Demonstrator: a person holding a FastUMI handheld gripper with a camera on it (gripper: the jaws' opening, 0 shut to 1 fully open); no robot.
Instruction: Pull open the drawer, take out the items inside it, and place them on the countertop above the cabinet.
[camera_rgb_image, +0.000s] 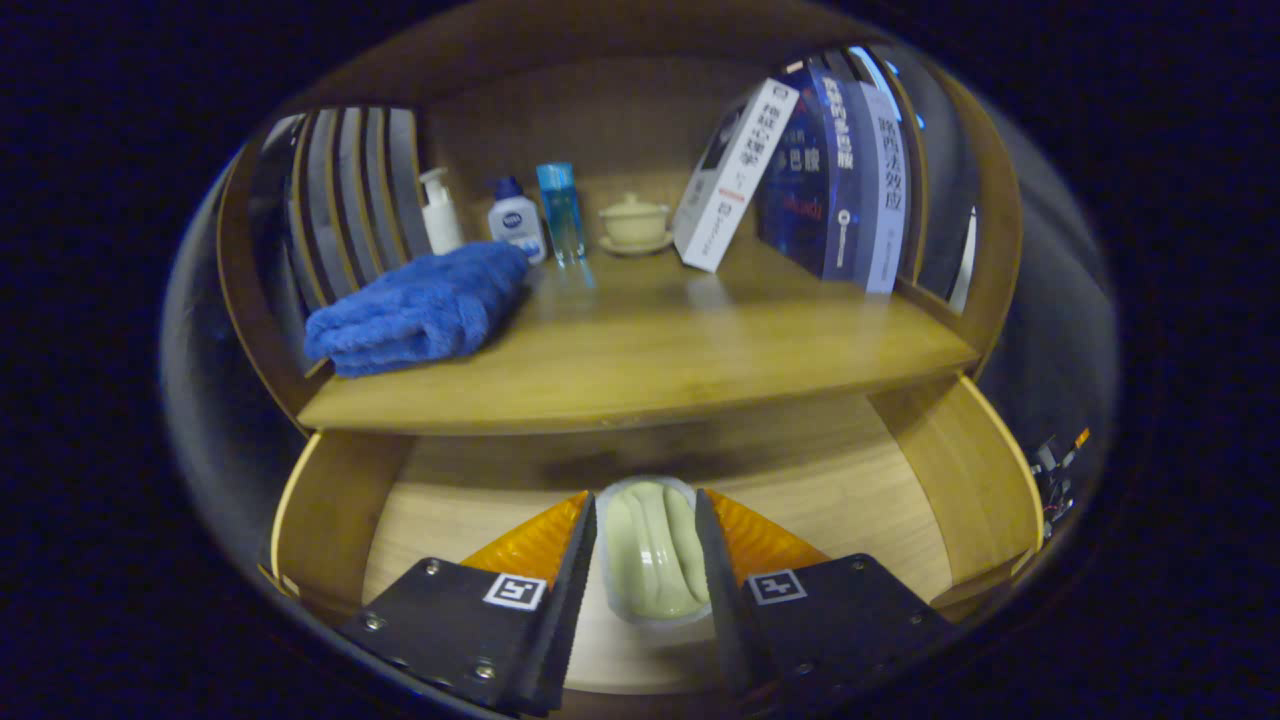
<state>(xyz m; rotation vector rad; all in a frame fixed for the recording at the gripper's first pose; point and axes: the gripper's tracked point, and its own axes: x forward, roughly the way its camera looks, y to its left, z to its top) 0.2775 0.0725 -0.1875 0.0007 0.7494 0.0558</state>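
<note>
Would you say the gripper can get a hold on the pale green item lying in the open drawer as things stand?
Probably yes. The gripper has one finger on each side of the pale green item, which lies on the open drawer floor. Nothing sits between them, and the countertop edge lies beyond. Whether the fingers already press on it is unclear.

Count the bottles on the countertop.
3, in a row behind the towel: a white pump bottle, a white bottle with blue cap, then a clear blue bottle.

The scene is viewed from close above the open drawer (960, 480), angled forward and down along the gripper (646, 555) fingers towards the countertop (640, 350) beyond it.
</note>
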